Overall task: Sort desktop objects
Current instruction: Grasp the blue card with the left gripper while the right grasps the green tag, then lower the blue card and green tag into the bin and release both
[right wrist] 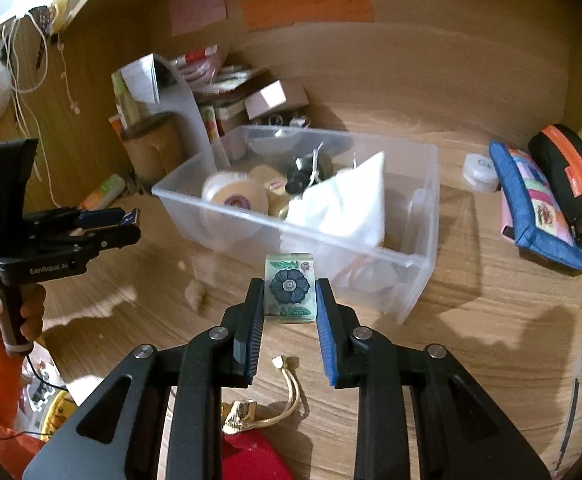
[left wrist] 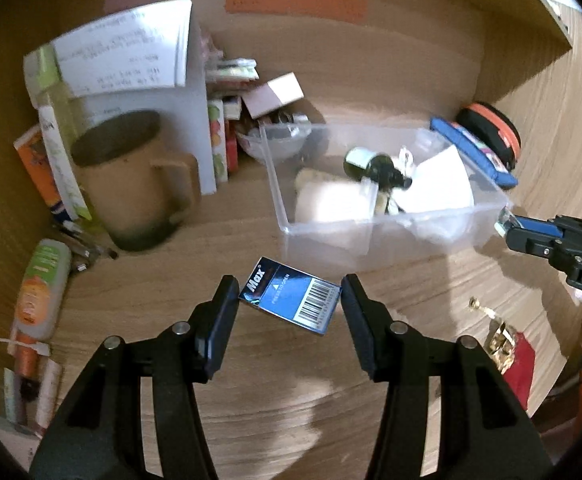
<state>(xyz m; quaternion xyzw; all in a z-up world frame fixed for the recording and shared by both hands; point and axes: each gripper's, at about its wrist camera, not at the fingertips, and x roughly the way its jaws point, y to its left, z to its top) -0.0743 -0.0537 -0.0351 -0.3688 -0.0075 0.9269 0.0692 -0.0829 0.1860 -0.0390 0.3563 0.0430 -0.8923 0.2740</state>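
Black left gripper [left wrist: 291, 288] jaws pinch a glossy blue staple box [left wrist: 291, 300] above the wood-grain surface [left wrist: 275, 392]; the right gripper [right wrist: 290, 294] jaws clamp a small glassy flower-printed block [right wrist: 289, 289]. Beyond, a clear plastic bin [right wrist: 423, 216] holds tape rolls and cloth, with bare wood around its edges

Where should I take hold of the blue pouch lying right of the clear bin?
Grip the blue pouch across its thin padded thickness near the long top edge, coming down from above. It lies tilted, leaning on the orange-and-black case behind it, so that raised edge is free, while its broad face is probably too wide for the jaws.
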